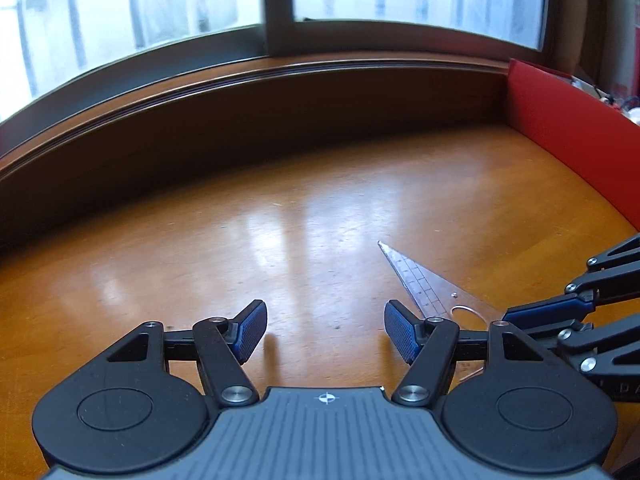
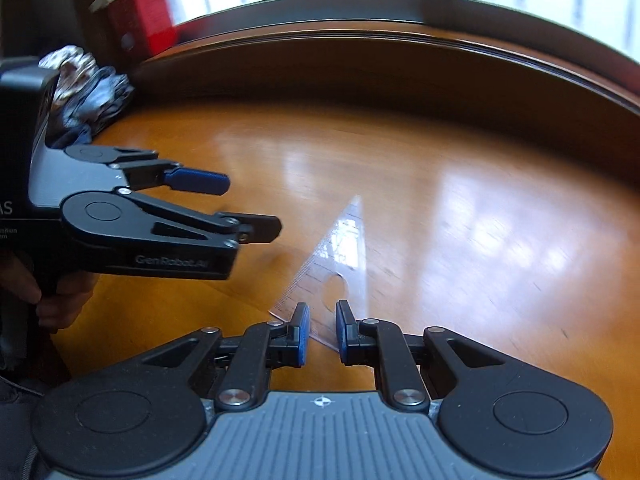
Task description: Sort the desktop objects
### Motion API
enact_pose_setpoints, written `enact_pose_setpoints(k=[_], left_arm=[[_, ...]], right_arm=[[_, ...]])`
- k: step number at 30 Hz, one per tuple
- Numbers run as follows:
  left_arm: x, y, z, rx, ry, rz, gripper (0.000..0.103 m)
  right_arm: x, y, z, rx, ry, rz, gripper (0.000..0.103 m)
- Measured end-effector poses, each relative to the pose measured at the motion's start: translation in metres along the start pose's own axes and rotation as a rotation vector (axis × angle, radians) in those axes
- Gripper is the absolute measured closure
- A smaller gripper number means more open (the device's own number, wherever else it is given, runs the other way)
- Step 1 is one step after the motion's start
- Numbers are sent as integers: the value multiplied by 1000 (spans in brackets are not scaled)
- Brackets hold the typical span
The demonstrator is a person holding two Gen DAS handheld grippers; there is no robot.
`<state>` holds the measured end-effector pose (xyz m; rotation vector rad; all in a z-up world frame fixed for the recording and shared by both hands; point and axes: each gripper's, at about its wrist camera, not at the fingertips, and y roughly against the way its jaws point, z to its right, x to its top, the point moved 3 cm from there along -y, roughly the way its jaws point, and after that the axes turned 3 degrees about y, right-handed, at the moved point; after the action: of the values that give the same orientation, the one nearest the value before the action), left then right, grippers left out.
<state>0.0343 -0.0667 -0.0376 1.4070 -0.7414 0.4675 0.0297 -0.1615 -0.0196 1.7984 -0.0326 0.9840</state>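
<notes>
Table (image 1: 224, 248): glossy orange-brown wood with pale window reflections; a raised wooden ledge runs along its far edge under the window (image 1: 160, 8).
Set square (image 2: 340, 252): clear plastic triangle with printed scale marks and a round hole; lies on the table with one sharp corner pointing toward the window. In the left wrist view it sits right of centre, its near part hidden behind the left gripper's right finger.
Left gripper (image 1: 325, 330): jaws spread wide, blue pads apart, nothing between them; held just above bare table. Seen side-on in the right wrist view, it is to the left of the set square, and a hand (image 2: 52, 296) grips its handle.
Right gripper (image 2: 322, 328): jaws narrowed to a small gap, one pad on each side of the near corner of the set square. Whether the pads are touching the plastic cannot be told. In the left wrist view it comes in from the right edge, its fingers reaching toward the set square.
Red panel (image 1: 576, 140): upright at the right side of the table.
Red box (image 2: 148, 16): far left, by the window; blurred.
Crumpled cloth (image 2: 84, 88): patterned, bunched on the far left of the table behind the left gripper.
</notes>
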Motion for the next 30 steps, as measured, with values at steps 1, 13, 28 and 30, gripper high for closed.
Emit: enact_pose_setpoints(k=[1,13,28,30], left_arm=[[0,-1,5,-13,-14,-2,38],[10,-19,62,-108,-131,-12,39],[11,-12,146,-277,-294,-41,39],[9,-10,157,-302,-316,-43,39]], right_arm=[[-5,4,4,-13,-17,3,88],[-45,34,34,-151,-150,15,88],[-95,71,93,-328,-294,14,88],[-104,77,104,-357,-323,19,88]])
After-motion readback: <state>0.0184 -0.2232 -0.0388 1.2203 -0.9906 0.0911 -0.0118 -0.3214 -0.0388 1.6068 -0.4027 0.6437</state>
